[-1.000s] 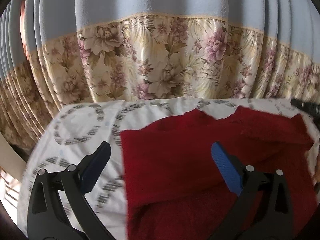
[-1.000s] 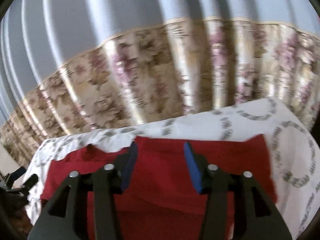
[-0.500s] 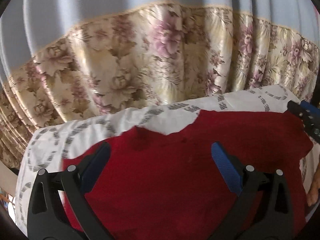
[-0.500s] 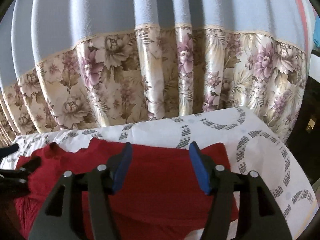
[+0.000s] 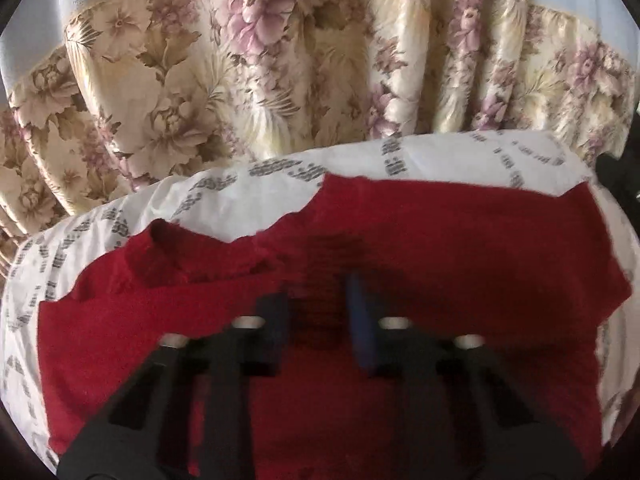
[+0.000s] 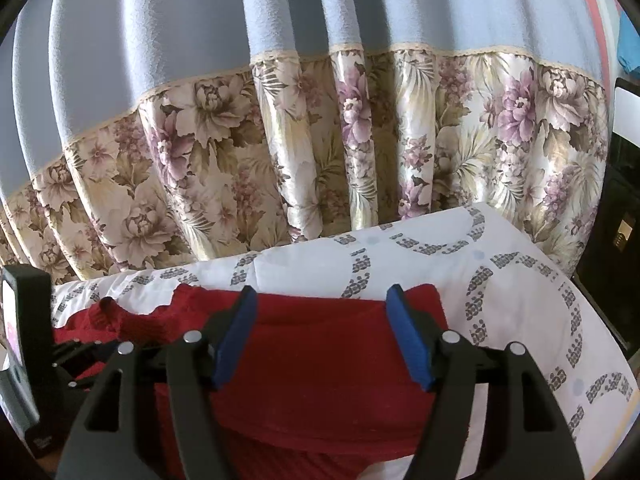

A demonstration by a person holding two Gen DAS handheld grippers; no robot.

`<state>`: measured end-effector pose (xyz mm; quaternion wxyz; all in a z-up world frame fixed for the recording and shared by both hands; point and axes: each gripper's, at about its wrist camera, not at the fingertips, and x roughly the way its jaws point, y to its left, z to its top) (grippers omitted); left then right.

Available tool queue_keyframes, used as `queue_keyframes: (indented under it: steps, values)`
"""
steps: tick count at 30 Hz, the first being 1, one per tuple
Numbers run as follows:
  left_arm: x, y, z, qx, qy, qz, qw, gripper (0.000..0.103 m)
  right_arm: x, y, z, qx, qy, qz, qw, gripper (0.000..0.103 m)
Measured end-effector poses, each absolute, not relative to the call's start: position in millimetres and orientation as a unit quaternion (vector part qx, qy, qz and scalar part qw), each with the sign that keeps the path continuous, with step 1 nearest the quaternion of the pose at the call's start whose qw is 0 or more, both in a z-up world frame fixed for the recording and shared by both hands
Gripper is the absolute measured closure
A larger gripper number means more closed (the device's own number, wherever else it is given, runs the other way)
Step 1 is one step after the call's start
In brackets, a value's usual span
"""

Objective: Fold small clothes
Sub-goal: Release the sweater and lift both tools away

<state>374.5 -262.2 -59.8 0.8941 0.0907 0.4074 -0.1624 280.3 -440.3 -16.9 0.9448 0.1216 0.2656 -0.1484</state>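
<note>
- One curtain hung behind everything, plain blue on top and a floral band below, filling the views from 9 through 12 to 3 o'clock.
- One white sheet with grey ring patterns covered the surface under the curtain; in the right wrist view its bare part ran off toward 4 o'clock.
- One red garment lay spread on the sheet, filling the lower half of the left wrist view; its collar stood up at about 9 o'clock. In the right wrist view the garment sat from centre to 6 o'clock, with one fold line across it.
- Two grippers were in view. The left gripper was blurred, its blue pads close together with a narrow gap and red cloth showing between them; whether it pinched the cloth could not be told.
- The right gripper had its pads spread wide above the garment, nothing between them.
- One dark cabinet edge stood at 3 o'clock in the right wrist view.
</note>
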Motion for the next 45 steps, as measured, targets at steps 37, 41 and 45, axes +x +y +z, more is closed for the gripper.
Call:
queue_keyframes:
  steps: [37,41,45]
  values:
    - [316,-33,-32,0.030,0.349,0.017,0.937,0.023,300,-395,-28,0.043,0.325,-0.109,0.938,0.029]
    - [318,-33,-29,0.017,0.343,-0.017,0.939,0.014,299,-395,-27,0.047,0.322,-0.109,0.939,0.026]
    - [321,-45,-35,0.031,0.349,-0.041,0.936,0.012,299,-395,-27,0.048,0.323,-0.108,0.939,0.026]
